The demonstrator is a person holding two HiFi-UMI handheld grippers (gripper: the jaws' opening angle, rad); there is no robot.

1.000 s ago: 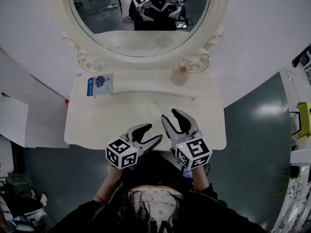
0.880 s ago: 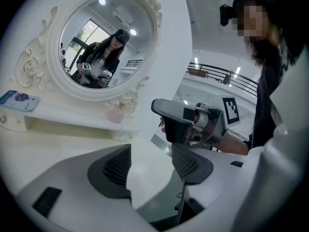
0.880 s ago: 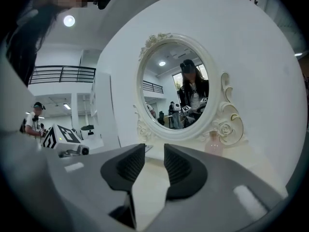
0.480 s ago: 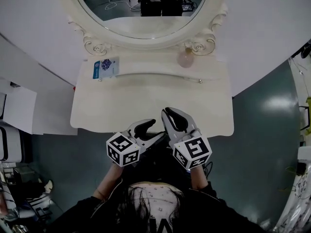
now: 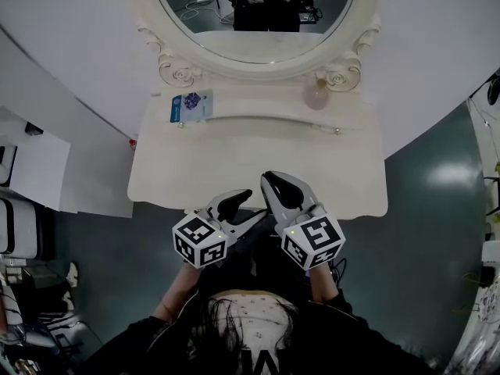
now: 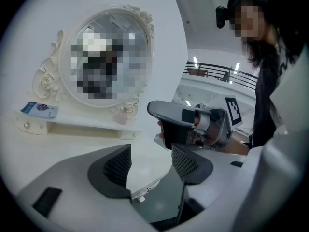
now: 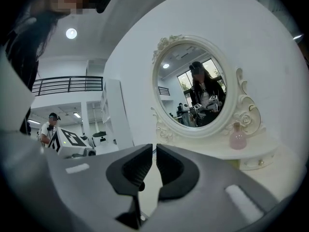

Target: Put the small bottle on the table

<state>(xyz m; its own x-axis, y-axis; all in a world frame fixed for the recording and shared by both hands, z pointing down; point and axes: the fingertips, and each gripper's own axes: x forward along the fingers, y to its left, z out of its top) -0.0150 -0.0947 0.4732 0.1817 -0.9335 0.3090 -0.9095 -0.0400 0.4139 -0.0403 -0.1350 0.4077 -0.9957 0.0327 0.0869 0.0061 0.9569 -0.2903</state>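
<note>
jaws: left gripper (image 5: 246, 208) apart, right gripper (image 5: 272, 182) closing, empty | bottle (image 5: 316, 97) on shelf (image 5: 258, 104)

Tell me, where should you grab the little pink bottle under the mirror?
The small pink round-bellied bottle stands upright on the raised white shelf, close against the carved cream mirror frame. So probably grip its round belly, jaws on either side, coming in level from the front. The back is blocked and the neck looks thin.

Ornate white oval mirror (image 5: 255, 16), small blue packet (image 5: 191, 106) below its left side, teal floor (image 5: 437, 186) around
</note>
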